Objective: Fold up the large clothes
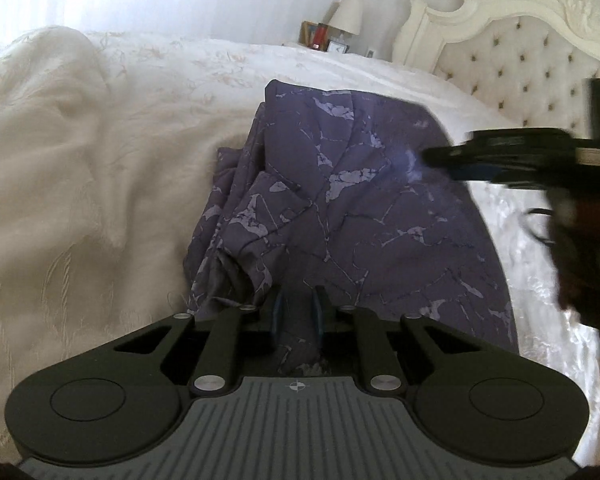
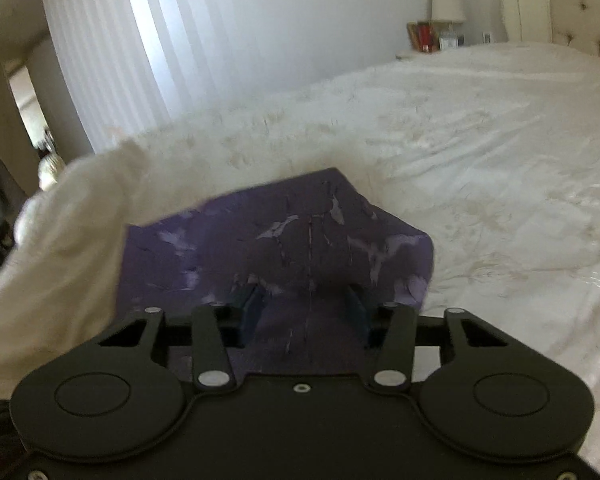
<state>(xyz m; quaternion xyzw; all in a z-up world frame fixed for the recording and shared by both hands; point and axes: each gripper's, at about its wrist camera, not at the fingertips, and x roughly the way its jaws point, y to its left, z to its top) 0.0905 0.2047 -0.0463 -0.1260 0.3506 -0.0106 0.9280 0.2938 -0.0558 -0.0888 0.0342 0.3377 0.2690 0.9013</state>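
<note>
A purple garment (image 1: 372,208) with a pale marbled print lies folded and rumpled on the white bedspread (image 1: 100,160). My left gripper (image 1: 299,308) sits at its near edge, its blue pads close together and pinching a fold of the fabric. In the left wrist view my right gripper (image 1: 432,156) comes in blurred from the right, over the garment's far right part. Through the right wrist view, the right gripper (image 2: 304,308) has its jaws well apart, with the purple garment (image 2: 300,240) lying flat between and beneath the fingers (image 2: 252,308); no pinch shows there.
A cream blanket (image 1: 40,120) is heaped on the bed to the left of the garment. A tufted headboard (image 1: 540,60) stands at the back right, beside a nightstand with a lamp (image 1: 348,12). White curtains (image 2: 120,60) hang beyond the bed.
</note>
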